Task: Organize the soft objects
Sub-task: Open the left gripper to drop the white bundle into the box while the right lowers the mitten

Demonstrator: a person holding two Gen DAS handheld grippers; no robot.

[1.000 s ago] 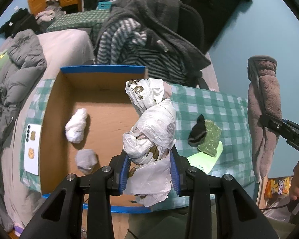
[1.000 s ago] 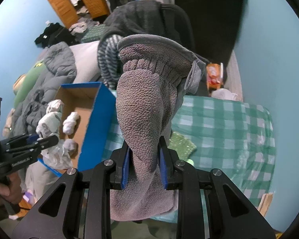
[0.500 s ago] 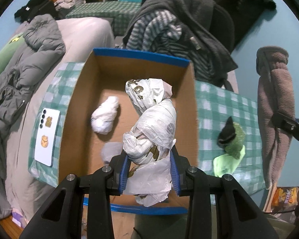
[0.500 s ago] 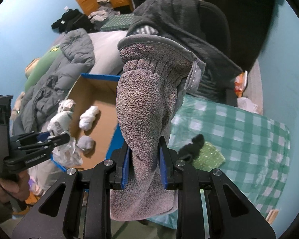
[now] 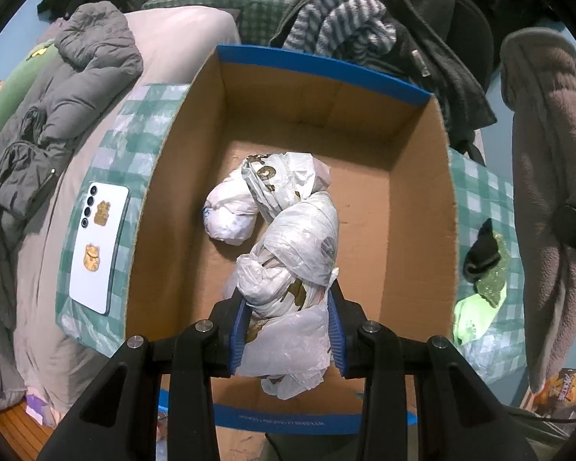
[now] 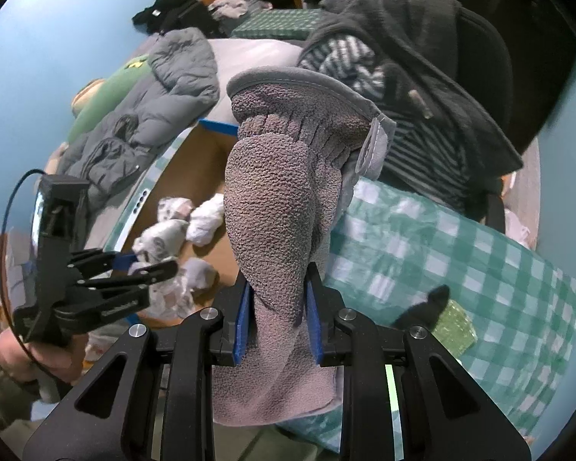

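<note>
Left gripper (image 5: 290, 322) pinches a knotted white plastic bag (image 5: 292, 238) with unreadable gold print over a cardboard box (image 5: 414, 199); right gripper (image 6: 276, 319) pinches a grey fleece mitten (image 6: 280, 211).

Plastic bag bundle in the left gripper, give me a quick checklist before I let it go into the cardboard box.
1. Left gripper clamped on the plastic bag bundle: ok.
2. Bundle over the open cardboard box, inside its walls: ok.
3. Bare floor of the box to land on: ok; a white wad lies just left of the bundle.
4. Bundle touching the box floor: cannot tell.
5. Right gripper out of the drop path, shut on the fleece mitten: ok.
6. Phone outside the box: ok.
</note>
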